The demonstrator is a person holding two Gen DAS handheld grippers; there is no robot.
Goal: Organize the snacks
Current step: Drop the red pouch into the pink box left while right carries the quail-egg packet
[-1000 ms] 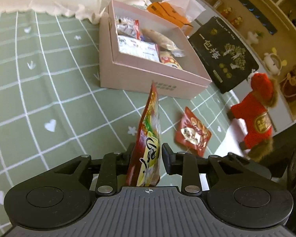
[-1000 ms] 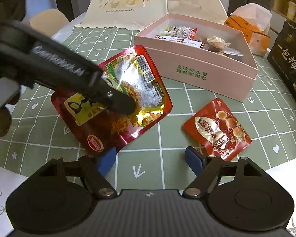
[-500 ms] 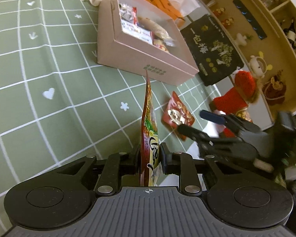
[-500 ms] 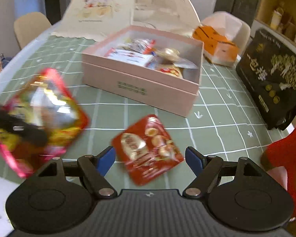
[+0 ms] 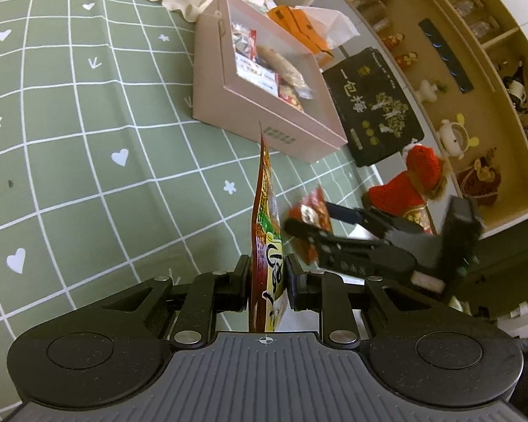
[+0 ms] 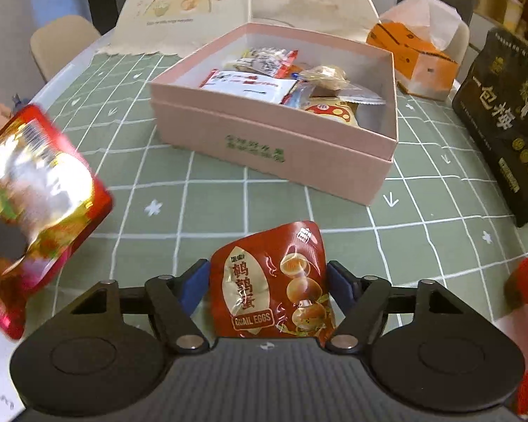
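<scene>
My left gripper (image 5: 267, 277) is shut on a red and gold snack bag (image 5: 264, 211), held upright and edge-on above the green checked tablecloth; the right wrist view shows this bag (image 6: 35, 193) blurred at the left. My right gripper (image 6: 267, 270) straddles a red quail egg pack (image 6: 271, 281) that lies flat on the cloth. Its jaws are closing, and the blue pads (image 6: 197, 281) stand just beside the pack's edges. The left wrist view also shows the right gripper (image 5: 308, 216) over that pack (image 5: 313, 207). Beyond both stands an open pink box (image 6: 264, 140) holding several snacks.
A black bag with gold print (image 6: 503, 112) lies right of the box, and an orange carton (image 6: 412, 49) sits behind it. A red plush toy (image 5: 415, 179) stands at the table's right edge below wooden shelves (image 5: 475, 52). A cream mesh food cover (image 6: 228, 7) stands behind the box.
My right gripper has come over the quail egg pack, so the pack now lies between its narrowing jaws. The left gripper has carried the snack bag off to the left and rolled a little.
</scene>
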